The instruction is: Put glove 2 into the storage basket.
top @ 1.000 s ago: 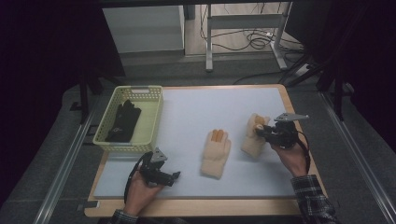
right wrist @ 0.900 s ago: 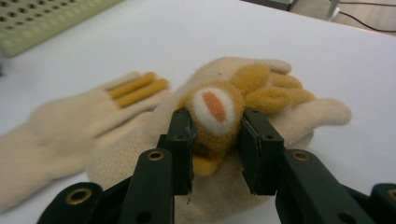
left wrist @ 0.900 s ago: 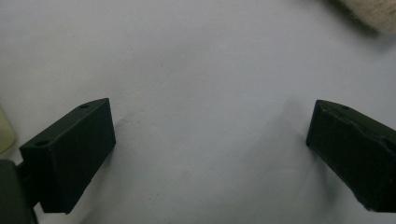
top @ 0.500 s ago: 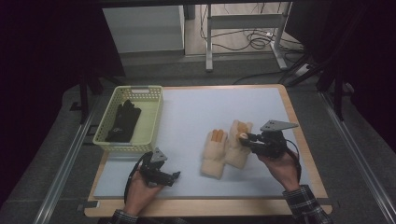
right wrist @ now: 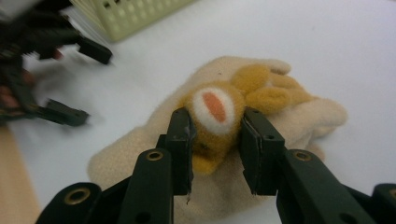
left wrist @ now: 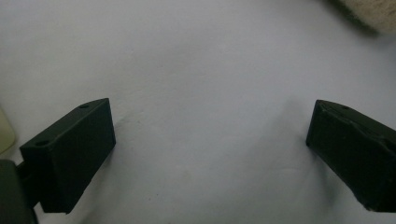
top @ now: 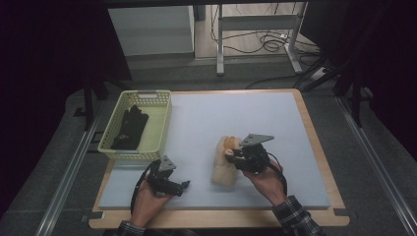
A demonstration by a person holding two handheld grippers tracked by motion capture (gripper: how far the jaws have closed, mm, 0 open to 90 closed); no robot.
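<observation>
The right gripper [right wrist: 213,140] pinches a tan glove [right wrist: 219,121] between its two pads; the pads press on both sides of the glove part w/ the white-and-orange patch. This held glove lies on top of a second, cream glove [right wrist: 140,154], touching it, w/ its fingers spread over the far part of the cream one. In the high view the right gripper [top: 236,156] is over the same pair, and the cream glove [top: 222,173] shows under and toward the near edge from it. A hand w/ a plaid sleeve holds this gripper.

The left gripper [left wrist: 210,135] has its jaws spread wide, w/ nothing between them, only the bare grey mat [left wrist: 205,70]. In the high view the left gripper [top: 183,186] is low over the mat, to the left of the cream glove and near it, not touching. A corner of the cream glove [left wrist: 373,11] shows at the top right of the left gripper view.

Further left and back from the cream glove, well apart, stands a pale green basket [top: 162,125] at the mat's left edge. Inside it lies a black glove [top: 129,127]. The mat [top: 221,113] rests on a wooden board [top: 314,132], which sticks out around it.
</observation>
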